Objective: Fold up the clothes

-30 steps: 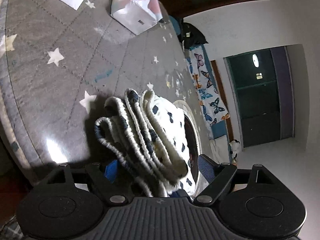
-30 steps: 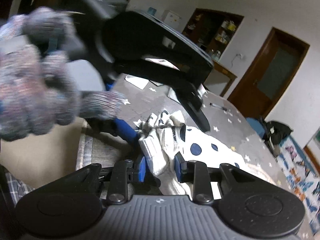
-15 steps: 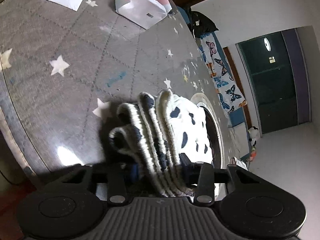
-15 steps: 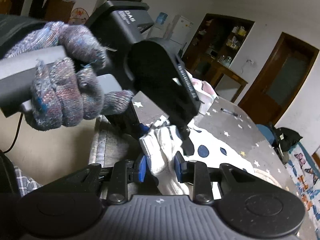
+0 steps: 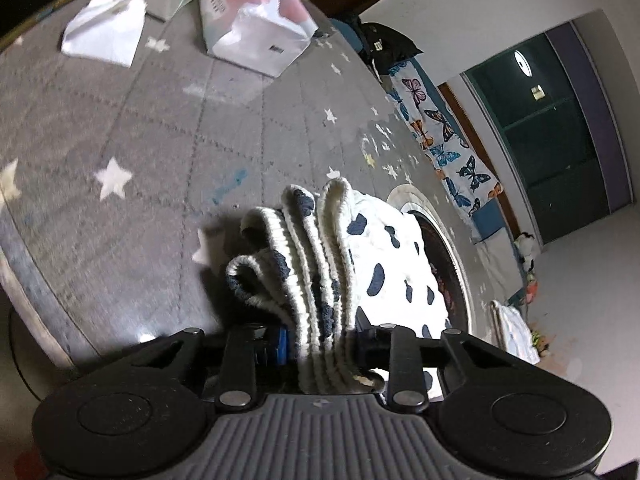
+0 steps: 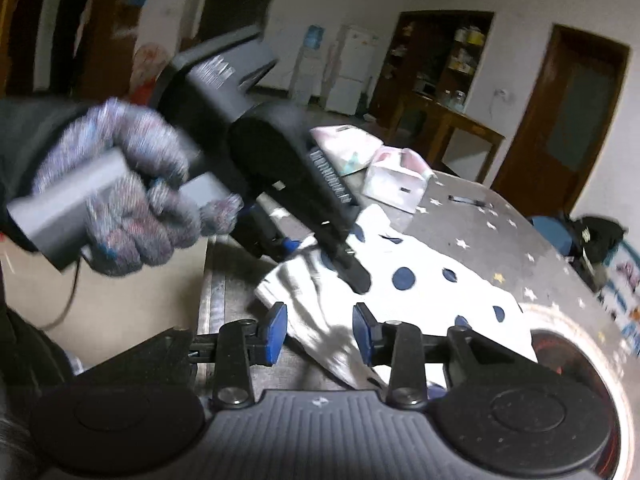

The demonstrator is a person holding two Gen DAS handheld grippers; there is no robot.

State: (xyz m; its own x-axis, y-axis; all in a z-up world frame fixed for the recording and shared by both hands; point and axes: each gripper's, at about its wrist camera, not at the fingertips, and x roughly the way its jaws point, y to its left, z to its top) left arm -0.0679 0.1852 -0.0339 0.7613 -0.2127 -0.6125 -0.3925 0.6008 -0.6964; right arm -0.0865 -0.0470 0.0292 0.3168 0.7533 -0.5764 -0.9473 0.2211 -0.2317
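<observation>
A: Left side first. What's the L gripper point(image 5: 320, 340) doing?

B: I've got it pinching a bunched stack of hem on the spotted garment point(image 5: 384, 264), several ribbed edges gathered between the pads. My guess: holding the layers together so the fold doesn't slip. Rest of the cloth lies on the grey star-print bench point(image 5: 160, 140), over a round inset plate point(image 5: 448, 248).

A: And the R gripper point(image 6: 320, 332)?

B: Spread apart, pads either side of a cloth corner but not touching it. I read that as lining up for a 2nd grip. The gloved hand point(image 6: 120, 192) carrying the L unit sits just ahead.

A: Counts?

B: 1 garment, 2 grippers, 1 glove in view. Far end of the bench: 2 tissue packs point(image 5: 256, 36), 1 loose white sheet point(image 5: 104, 36), 1 pen point(image 6: 466, 200).
</observation>
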